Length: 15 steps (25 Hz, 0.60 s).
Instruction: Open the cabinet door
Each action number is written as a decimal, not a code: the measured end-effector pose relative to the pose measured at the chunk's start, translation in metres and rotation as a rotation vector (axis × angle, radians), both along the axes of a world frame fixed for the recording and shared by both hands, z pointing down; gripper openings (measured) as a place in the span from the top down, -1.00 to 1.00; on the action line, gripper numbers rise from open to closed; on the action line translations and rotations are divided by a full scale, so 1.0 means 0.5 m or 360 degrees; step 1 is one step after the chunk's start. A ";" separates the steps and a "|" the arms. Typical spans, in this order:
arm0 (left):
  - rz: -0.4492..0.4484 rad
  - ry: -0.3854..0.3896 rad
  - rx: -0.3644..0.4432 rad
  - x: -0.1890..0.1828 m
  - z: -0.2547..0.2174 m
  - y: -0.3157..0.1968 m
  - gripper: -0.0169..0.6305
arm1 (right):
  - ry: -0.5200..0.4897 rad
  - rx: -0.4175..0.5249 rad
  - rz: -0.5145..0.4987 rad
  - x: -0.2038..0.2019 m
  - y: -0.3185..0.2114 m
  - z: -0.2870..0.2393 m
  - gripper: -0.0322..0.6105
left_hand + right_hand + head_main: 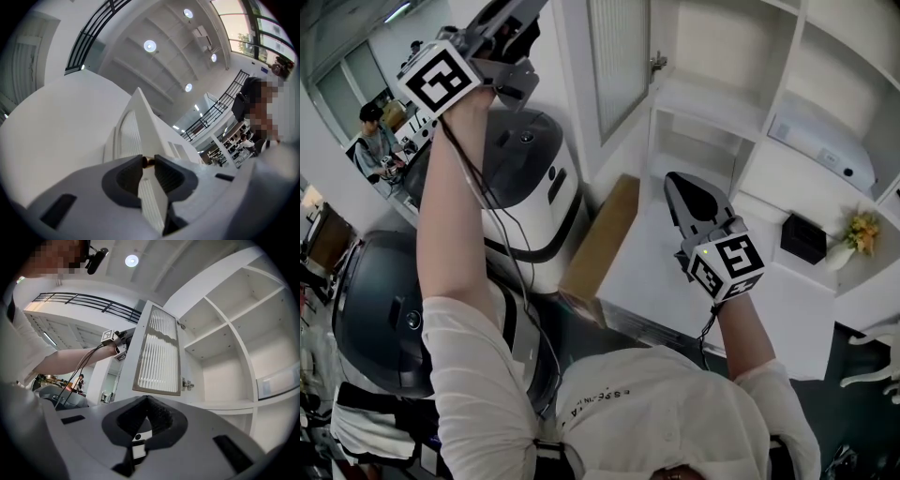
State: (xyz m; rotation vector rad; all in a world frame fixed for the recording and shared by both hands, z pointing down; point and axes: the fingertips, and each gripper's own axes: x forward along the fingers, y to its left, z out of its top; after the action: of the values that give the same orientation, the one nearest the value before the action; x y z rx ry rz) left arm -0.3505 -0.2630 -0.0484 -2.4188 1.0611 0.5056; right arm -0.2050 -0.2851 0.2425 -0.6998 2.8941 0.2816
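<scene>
The white cabinet door point(617, 66) with a ribbed glass panel stands swung out from the shelf unit, its hinge point(187, 384) on the right side. My left gripper point(523, 21) is raised high at the door's free edge. In the left gripper view its jaws point(149, 161) are closed over the door point(136, 126) edge, and a small brass knob shows between the tips. My right gripper point(694, 202) hangs lower in front of the shelves, shut and holding nothing, its tips point(147, 398) meeting. From the right gripper view the door point(159, 352) and the left gripper point(117, 341) show ahead.
Open white shelves point(712, 103) lie behind the door, with a white device point(825, 150), a black box point(802, 239) and yellow flowers point(862, 230) on them. A brown board point(605, 234) leans below the door. Two white-and-black machines point(525, 178) stand at the left. A person point(375, 141) sits far off.
</scene>
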 end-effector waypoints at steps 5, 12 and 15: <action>0.0032 0.0033 -0.0069 0.008 -0.007 -0.005 0.70 | 0.0028 -0.0021 0.0055 -0.017 0.002 0.022 0.87; -0.0173 0.0073 -0.0161 -0.008 0.019 -0.006 0.70 | 0.0076 -0.0096 0.0127 -0.012 0.023 0.066 0.87; -0.0305 0.0052 -0.0120 -0.010 0.031 0.017 0.70 | 0.0088 -0.0129 0.0137 -0.001 0.043 0.083 0.87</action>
State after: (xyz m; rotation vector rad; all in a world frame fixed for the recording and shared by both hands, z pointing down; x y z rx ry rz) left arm -0.3555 -0.2547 -0.0331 -2.3476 1.3320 0.4484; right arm -0.2056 -0.2638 0.2838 -0.8443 2.9466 0.1973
